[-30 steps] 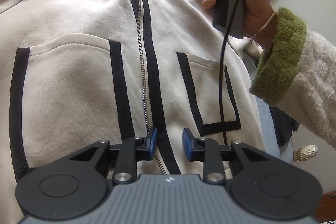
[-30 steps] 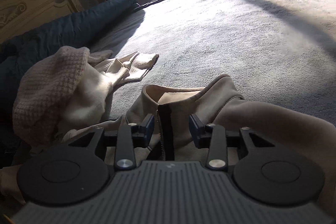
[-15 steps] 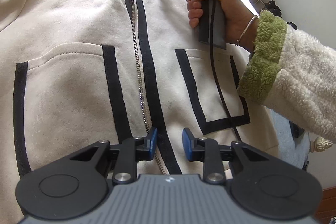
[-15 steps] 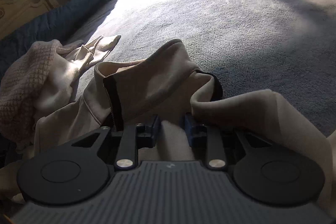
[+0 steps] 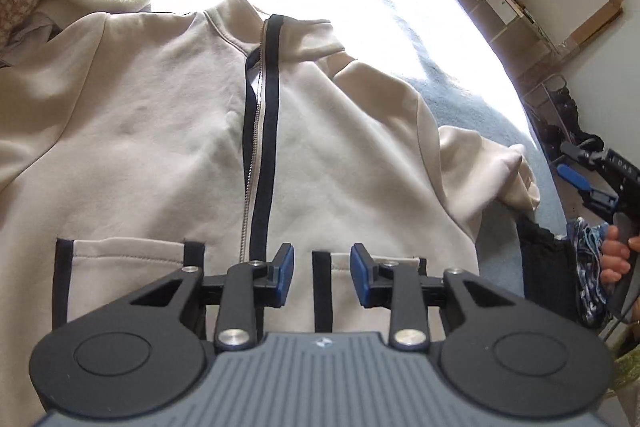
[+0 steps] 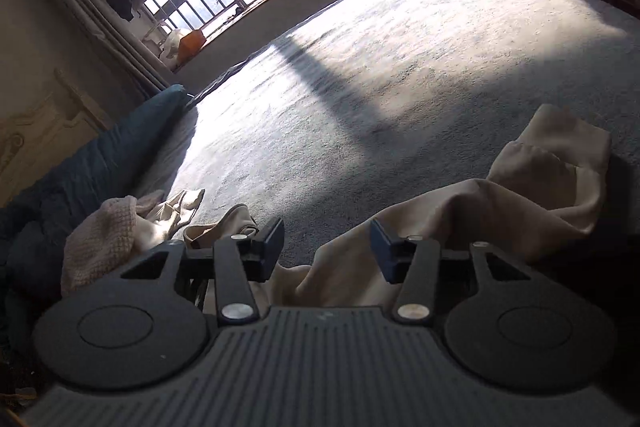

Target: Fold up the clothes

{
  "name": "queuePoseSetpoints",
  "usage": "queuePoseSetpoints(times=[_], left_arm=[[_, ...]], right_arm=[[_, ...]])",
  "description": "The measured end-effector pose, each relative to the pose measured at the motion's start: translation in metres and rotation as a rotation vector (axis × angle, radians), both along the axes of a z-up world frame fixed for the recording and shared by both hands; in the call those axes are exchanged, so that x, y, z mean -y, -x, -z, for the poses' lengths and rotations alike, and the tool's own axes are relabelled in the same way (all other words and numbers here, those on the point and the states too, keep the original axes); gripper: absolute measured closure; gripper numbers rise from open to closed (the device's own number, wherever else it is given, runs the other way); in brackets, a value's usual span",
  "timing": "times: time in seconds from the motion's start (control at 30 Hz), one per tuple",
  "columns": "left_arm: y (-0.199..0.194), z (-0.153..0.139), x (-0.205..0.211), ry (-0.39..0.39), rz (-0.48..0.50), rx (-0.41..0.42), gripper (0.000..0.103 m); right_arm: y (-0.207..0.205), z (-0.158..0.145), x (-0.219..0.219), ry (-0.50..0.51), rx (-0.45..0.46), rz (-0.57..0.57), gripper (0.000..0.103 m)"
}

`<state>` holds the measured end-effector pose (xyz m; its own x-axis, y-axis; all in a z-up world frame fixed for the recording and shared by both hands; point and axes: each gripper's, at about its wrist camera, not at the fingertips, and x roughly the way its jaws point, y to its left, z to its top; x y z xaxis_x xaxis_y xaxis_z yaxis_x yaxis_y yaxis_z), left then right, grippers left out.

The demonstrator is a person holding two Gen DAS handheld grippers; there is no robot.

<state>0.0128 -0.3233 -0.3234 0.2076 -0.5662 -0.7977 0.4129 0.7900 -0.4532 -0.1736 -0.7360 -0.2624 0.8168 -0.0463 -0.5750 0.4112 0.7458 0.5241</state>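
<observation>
Both tools hung above a cream zip jacket spread on the bed, pinching nothing.

The left tool [image 5: 322, 277] hovered over the jacket [image 5: 168, 147] near its black-edged pockets, jaws parting with no cloth between them. The right tool [image 6: 326, 245], off the jacket's right side, was also widening its jaws, empty, with the sleeve [image 6: 520, 187] lying rumpled just beyond it on the grey bed [image 6: 400, 67]. A knitted garment [image 6: 100, 235] lay heaped near the jacket's collar.
</observation>
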Motion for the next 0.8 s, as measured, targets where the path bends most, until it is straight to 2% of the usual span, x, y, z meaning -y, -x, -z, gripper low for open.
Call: queuePoseSetpoints(times=[0.1, 0.2, 0.3, 0.47, 0.63, 0.73, 0.8], left_arm=[[-0.01, 0.014, 0.036, 0.034, -0.068, -0.01, 0.072], [-0.014, 0.03, 0.069, 0.051, -0.115, -0.011, 0.072], [-0.012, 0.038, 0.098, 0.041, -0.107, 0.041, 0.072], [-0.008, 0.053, 0.13, 0.02, -0.091, 0.099, 0.072], [-0.008, 0.064, 0.136, 0.015, -0.11, 0.108, 0.071], [-0.007, 0.066, 0.134, 0.017, -0.114, 0.111, 0.07], [-0.006, 0.067, 0.133, 0.016, -0.112, 0.114, 0.07]], right_arm=[[0.018, 0.012, 0.057, 0.012, -0.081, 0.133, 0.051], [0.015, 0.038, 0.104, -0.01, -0.141, 0.238, 0.047], [0.001, 0.07, 0.143, -0.092, -0.189, 0.294, 0.041], [-0.008, 0.114, 0.19, -0.217, -0.204, 0.399, 0.04], [-0.025, 0.132, 0.203, -0.257, -0.179, 0.331, 0.033], [-0.034, 0.127, 0.201, -0.199, -0.198, 0.291, 0.034], [-0.037, 0.119, 0.198, -0.116, -0.19, 0.283, 0.033]])
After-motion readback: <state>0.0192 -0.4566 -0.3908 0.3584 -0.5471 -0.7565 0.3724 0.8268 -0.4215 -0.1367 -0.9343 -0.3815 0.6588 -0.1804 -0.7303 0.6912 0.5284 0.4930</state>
